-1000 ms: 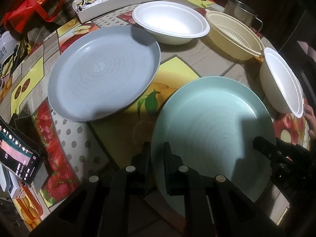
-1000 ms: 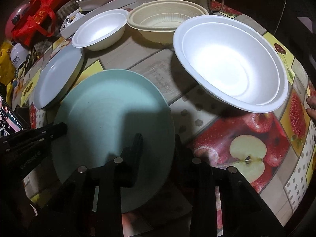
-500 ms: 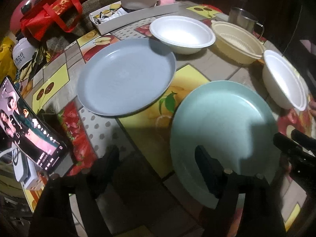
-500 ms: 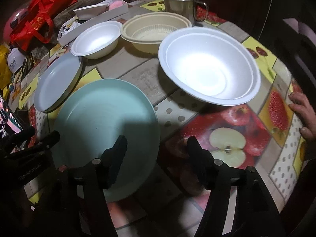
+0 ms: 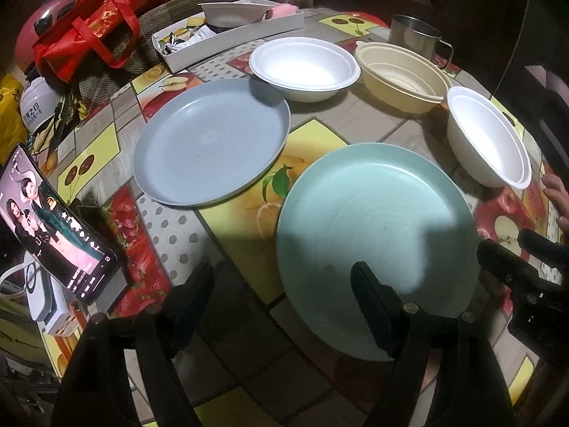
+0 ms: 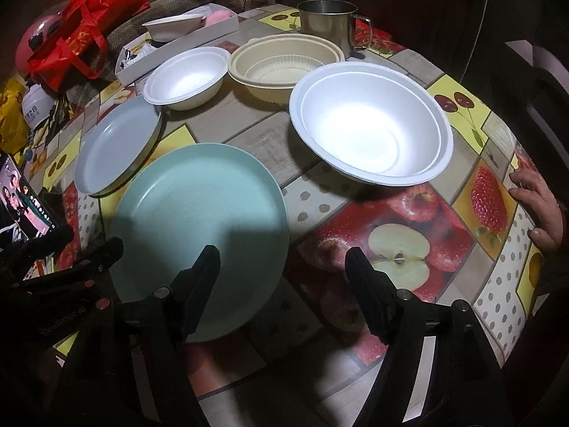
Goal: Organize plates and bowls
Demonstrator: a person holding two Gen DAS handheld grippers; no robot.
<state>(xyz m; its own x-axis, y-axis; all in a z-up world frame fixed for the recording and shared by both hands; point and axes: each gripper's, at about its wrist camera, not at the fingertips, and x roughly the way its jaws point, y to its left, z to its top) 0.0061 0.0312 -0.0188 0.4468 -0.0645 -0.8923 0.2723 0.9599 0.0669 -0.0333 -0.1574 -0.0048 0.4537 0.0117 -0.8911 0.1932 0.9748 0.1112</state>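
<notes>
A mint-green plate (image 5: 373,242) lies flat on the fruit-patterned desk (image 6: 402,245), its near rim directly ahead of both tools and gripped by neither. The left gripper (image 5: 284,295) hangs spread wide, one finger over the plate's near edge, the other over bare desk to the left; the right gripper (image 6: 282,277) is likewise released, straddling the plate's right rim. The plate sits between the two, so either could take it, though the left looks marginally better centred on the rim (a judgement, not a certainty). Up and to the left, just beside the green plate without touching, rests a grey plate (image 5: 213,142), the likely stacking partner. Beyond stand a small white bowl (image 5: 304,67), a beige bowl (image 5: 400,74) and, to the right, a large white bowl (image 6: 370,124). Further out: a steel mug (image 6: 330,23), a white tray (image 5: 227,39), a lit phone (image 5: 53,227), a red bag (image 5: 103,21), and a bare hand (image 6: 540,210) on the desk's right edge.
</notes>
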